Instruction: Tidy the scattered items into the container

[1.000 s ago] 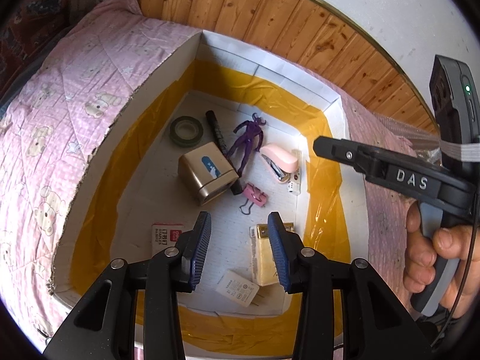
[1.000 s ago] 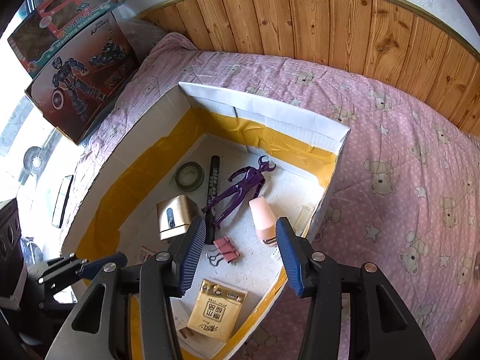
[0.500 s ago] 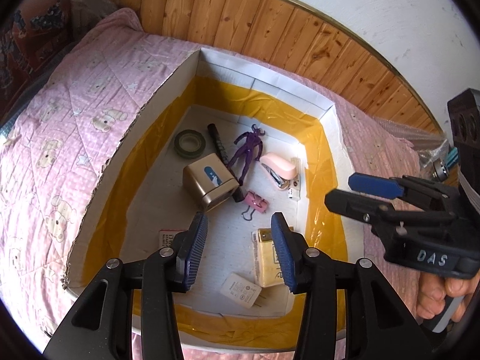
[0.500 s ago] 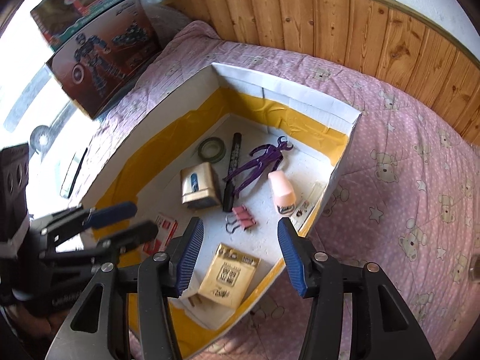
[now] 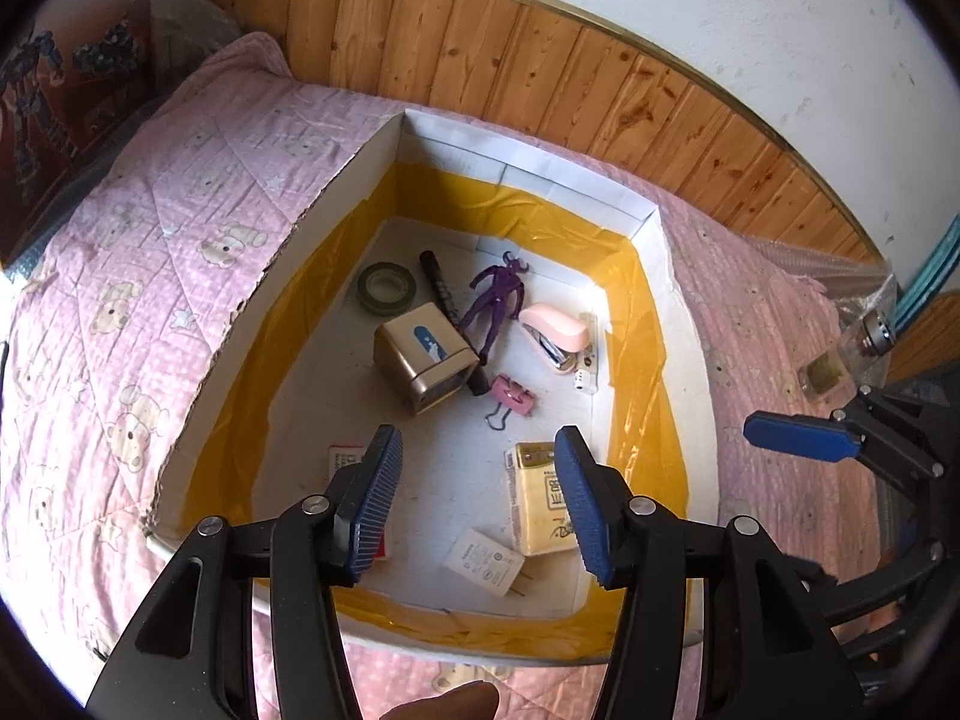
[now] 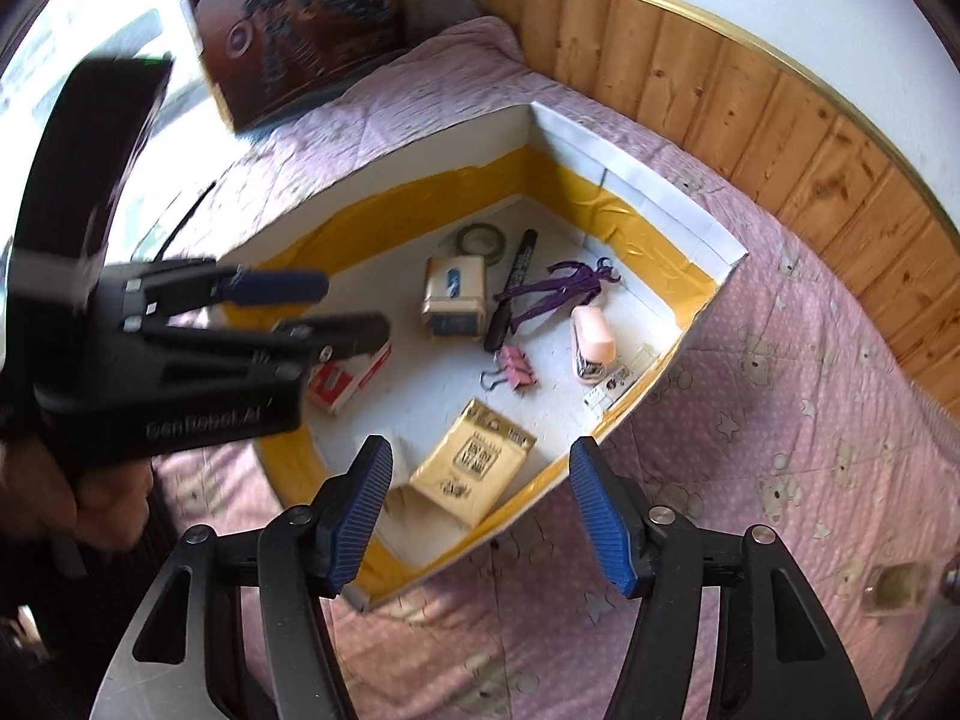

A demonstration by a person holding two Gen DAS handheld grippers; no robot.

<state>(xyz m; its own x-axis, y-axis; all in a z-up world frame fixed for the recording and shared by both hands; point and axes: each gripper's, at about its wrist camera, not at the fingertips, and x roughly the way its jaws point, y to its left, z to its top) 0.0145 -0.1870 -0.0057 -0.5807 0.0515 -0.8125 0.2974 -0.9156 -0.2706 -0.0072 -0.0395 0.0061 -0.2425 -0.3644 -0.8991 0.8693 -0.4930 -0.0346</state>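
Container (image 5: 651, 276) | holds stapler (image 5: 555, 330), tape roll (image 5: 387, 287) | both tongs just opened wider, empty

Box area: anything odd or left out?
One small glass bottle still lies on the pink quilt, right of the box, outside it. The box's left wall edge looks ragged. Both grippers are empty.

Left tool (image 5: 477, 495): jaws wide, nothing between; bare box floor (image 5: 447, 453) straight below. Ahead, gold tin (image 5: 423, 357), marker (image 5: 447, 306), pink clip (image 5: 513, 396) crowd the middle. Yellow packet (image 5: 540, 498) just right. Box wall (image 5: 690, 384) stands between it and right tool (image 5: 798, 435).
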